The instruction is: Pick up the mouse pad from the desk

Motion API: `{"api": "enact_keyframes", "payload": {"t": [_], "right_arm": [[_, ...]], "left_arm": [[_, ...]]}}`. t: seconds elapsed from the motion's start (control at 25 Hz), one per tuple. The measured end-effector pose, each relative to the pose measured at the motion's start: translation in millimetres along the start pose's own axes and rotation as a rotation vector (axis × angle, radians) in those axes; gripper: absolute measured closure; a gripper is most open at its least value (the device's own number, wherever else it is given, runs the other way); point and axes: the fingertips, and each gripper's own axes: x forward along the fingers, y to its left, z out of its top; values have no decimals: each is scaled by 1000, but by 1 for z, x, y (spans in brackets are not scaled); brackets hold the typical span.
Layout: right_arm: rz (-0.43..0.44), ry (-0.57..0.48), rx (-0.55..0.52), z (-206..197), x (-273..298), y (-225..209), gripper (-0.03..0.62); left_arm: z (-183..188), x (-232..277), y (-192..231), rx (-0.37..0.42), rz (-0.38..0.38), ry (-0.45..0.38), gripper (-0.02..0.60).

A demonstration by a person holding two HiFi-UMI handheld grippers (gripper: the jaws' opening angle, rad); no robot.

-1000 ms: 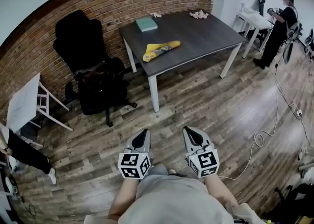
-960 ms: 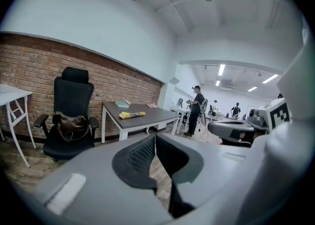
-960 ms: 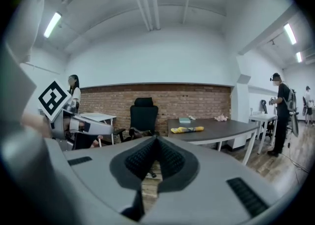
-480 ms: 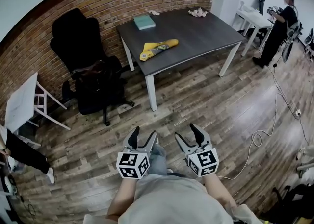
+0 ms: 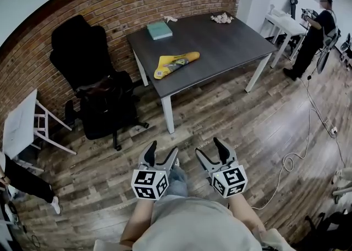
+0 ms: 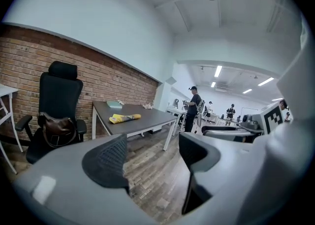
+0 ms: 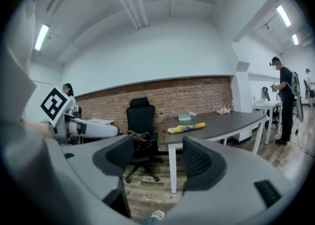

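Observation:
The mouse pad is a yellow printed pad, loosely rolled, lying near the front left edge of the dark grey desk. It also shows far ahead in the left gripper view and in the right gripper view. My left gripper and right gripper are held side by side close to my body, over the wooden floor and well short of the desk. The jaws of both are opening, with nothing between them.
A black office chair with a bag on its seat stands left of the desk. A teal box and a crumpled cloth lie at the desk's back. A white side table is far left. A person stands far right; a cable trails on the floor.
Both grippers have gone from shut to open. The desk and chair have slid down and left in the head view as I came closer.

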Motion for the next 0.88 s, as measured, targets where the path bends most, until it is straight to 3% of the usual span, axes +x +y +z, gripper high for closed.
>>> {"api": "enact_keyframes", "payload": {"t": [0.56,0.88], "right_arm": [[-15,10,-1,43,142,-53,292],[-44,3,5,63,221,-84,299]], "left_arm": [[54,119,99,14,-5,35,267],[78,186,150,40,-45,72,272]]}}
